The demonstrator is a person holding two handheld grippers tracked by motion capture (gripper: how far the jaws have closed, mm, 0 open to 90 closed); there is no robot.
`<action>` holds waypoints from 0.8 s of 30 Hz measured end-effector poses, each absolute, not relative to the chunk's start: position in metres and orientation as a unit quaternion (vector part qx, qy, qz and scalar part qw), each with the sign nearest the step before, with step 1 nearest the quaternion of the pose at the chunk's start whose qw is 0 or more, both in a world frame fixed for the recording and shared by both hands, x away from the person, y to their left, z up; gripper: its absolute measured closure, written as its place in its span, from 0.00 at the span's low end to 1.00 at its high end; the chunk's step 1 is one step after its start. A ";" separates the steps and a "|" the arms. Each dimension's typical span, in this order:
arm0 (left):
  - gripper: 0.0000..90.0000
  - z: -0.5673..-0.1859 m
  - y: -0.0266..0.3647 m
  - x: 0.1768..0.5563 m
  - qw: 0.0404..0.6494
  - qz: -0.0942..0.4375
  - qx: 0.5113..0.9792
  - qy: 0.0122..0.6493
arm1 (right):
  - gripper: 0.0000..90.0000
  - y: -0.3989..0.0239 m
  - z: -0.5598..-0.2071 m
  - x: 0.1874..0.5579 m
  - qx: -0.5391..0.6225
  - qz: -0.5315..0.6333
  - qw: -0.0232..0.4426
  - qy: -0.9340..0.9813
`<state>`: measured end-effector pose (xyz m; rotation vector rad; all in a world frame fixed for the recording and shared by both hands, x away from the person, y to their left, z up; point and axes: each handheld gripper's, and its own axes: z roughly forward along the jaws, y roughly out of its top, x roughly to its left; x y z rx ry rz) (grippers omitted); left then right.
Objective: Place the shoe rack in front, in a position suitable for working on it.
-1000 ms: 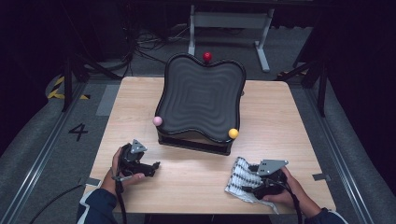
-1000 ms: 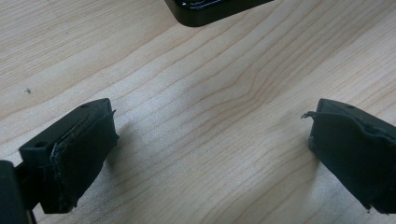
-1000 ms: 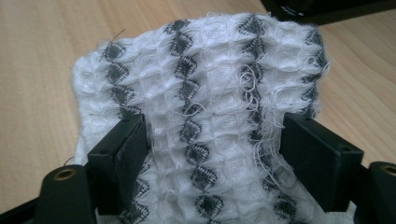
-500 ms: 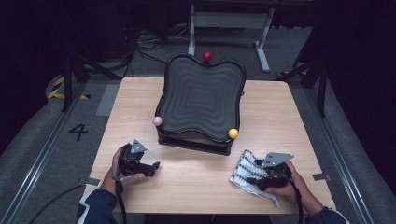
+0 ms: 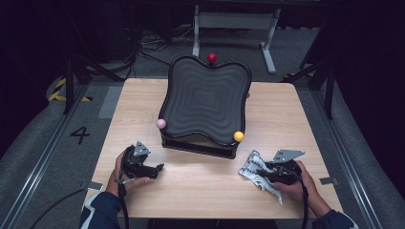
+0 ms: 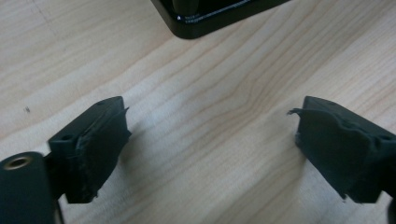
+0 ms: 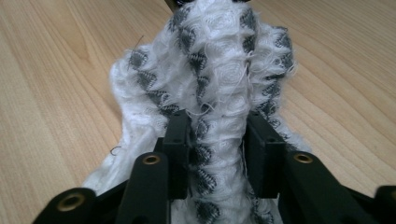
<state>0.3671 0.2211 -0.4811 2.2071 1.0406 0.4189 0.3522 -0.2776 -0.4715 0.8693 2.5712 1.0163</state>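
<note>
Fingers (image 6: 93,149) wide apart above bare wooden table (image 6: 210,140); black base (image 6: 205,18) ahead.

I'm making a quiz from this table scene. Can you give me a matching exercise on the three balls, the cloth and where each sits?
Things:
1. red ball
2. pink ball
3. yellow ball
4. patterned cloth

Places:
A. between the right tool's jaws
B. far edge of the black wavy tray
C. tray's near right corner
D. tray's near left corner

Pairs: 1-B, 2-D, 3-C, 4-A

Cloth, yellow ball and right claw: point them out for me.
cloth (image 7: 224,60), right gripper view, bunched fold above the jaws
yellow ball (image 5: 239,136), high view, its middle, at the tray's near corner
right claw (image 7: 217,140), right gripper view, between the fingertips gripping the cloth
</note>
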 end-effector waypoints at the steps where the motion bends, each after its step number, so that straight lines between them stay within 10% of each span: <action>1: 0.18 -0.480 0.221 0.368 0.329 0.153 0.840 0.403 | 0.77 -0.278 -0.471 0.352 0.300 0.348 0.121 0.880; 24: 0.34 -0.457 0.196 0.417 0.399 0.215 0.795 0.403 | 0.88 -0.279 -0.473 0.350 0.299 0.352 0.147 0.874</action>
